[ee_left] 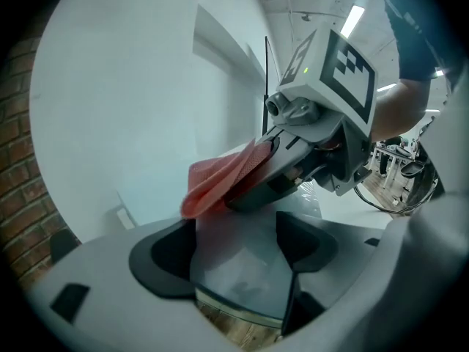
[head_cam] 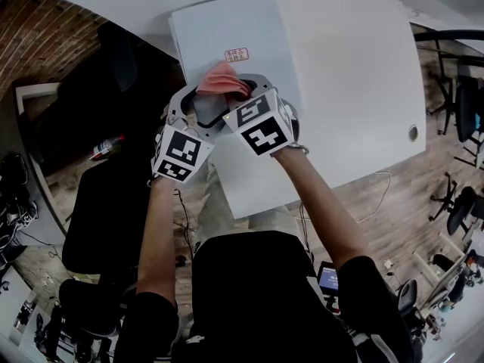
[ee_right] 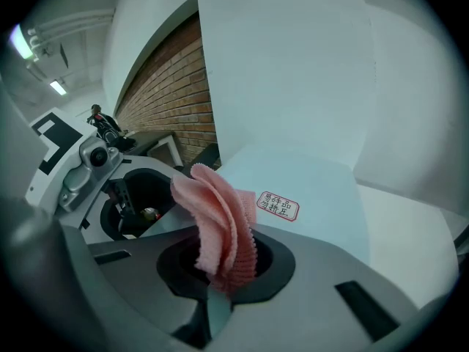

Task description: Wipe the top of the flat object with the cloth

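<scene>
The flat object [head_cam: 227, 32] is a pale board with a small red-edged label [head_cam: 235, 54], lying on the white table [head_cam: 355, 74]. My right gripper [head_cam: 240, 91] is shut on a pink cloth [head_cam: 221, 79], which bunches up out of its jaws just above the board's near part, short of the label. The right gripper view shows the cloth [ee_right: 218, 222] folded between the jaws, with the label [ee_right: 278, 206] beyond it. My left gripper [head_cam: 193, 106] stands open at the board's near left edge, beside the right one. Its jaws [ee_left: 238, 251] are wide apart over the board's edge, with the cloth [ee_left: 212, 183] just ahead.
The table's left edge runs close by the board, with a black chair [head_cam: 98, 210] and wood floor below it. A round cable grommet [head_cam: 413, 132] sits near the table's right edge. Office chairs [head_cam: 461, 112] stand at the far right. A brick wall [ee_right: 172, 94] lies to the left.
</scene>
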